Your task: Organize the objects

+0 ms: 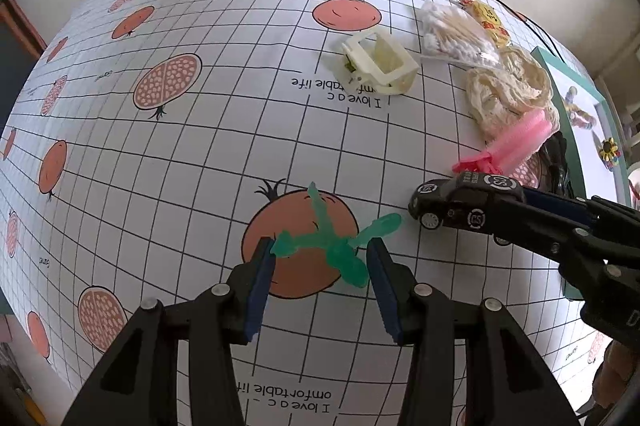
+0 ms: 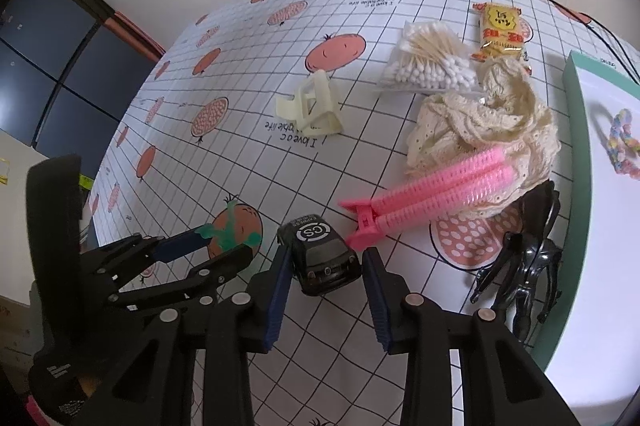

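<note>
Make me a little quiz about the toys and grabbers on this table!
1. True or false: the right gripper is shut tight on the black toy car.
2. What colour is the toy between the left gripper fingers?
3. The pink hair clip rests partly on: A) cotton swabs B) cream lace cloth C) snack packet

Key: 1 false, it is open around it. 2 green. 3 B.
</note>
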### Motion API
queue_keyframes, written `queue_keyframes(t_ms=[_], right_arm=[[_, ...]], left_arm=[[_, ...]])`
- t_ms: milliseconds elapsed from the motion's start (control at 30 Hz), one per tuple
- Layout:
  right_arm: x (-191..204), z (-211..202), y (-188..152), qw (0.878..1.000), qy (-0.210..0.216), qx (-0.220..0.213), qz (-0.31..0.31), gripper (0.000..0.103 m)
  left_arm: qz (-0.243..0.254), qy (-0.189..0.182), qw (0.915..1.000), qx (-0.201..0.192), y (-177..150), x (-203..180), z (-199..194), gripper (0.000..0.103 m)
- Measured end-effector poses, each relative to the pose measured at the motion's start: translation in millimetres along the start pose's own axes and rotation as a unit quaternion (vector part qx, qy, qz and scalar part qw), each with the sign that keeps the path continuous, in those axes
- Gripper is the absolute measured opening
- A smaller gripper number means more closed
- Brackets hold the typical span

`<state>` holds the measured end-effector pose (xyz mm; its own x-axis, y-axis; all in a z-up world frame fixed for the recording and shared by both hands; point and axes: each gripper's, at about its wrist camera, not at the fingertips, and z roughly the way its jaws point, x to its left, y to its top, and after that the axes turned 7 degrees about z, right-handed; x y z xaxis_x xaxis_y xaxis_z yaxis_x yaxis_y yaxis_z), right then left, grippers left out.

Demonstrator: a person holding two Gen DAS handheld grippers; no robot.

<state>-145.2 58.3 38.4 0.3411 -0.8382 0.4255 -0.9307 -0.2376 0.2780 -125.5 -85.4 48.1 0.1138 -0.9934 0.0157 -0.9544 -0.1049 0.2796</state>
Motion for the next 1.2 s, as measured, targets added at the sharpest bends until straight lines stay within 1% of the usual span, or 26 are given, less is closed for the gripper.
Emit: queue_keyframes(t_ms=[200,333,500,700,733,800,933,1167,1200], right_arm=[[2,12,-4,1.000,-0.007,0.022,-0.010,0.038],[5,20,-8,0.999,-0.011,0.036,-0.019,0.038],[7,26,-11,0.998,-0.019,0.046,-0.025,0.038],[7,30,-12,0.998,-0.025,0.049,-0.033,0.038],[8,30,-12,0.998,-0.027,0.048,-0.036,0.038],[10,31,-12,0.997,-0.033,0.048,-0.040,0.039],[11,34,-11,0.997,-0.040,0.047,-0.042,0.043],[14,37,-7,0.997,-0.045,0.036,-0.041,0.045],[15,37,-7,0.997,-0.046,0.035,-0.041,0.045]], left_arm=[[0.001,0.001,1.0000,0.002,6,2,4,0.049],[0.003,0.005,0.9999,0.012,8,4,9,0.049],[-0.006,0.009,0.9997,0.023,11,13,16,0.049],[-0.011,0.007,0.9996,0.023,17,20,18,0.049],[-0.012,0.008,0.9996,0.023,7,23,13,0.049],[-0.014,0.011,0.9996,0.023,-8,40,7,0.049],[-0.020,0.010,0.9995,0.023,-7,48,8,0.049],[-0.025,0.007,0.9994,0.022,-3,63,10,0.049],[-0.026,0.006,0.9994,0.021,-24,73,7,0.049]])
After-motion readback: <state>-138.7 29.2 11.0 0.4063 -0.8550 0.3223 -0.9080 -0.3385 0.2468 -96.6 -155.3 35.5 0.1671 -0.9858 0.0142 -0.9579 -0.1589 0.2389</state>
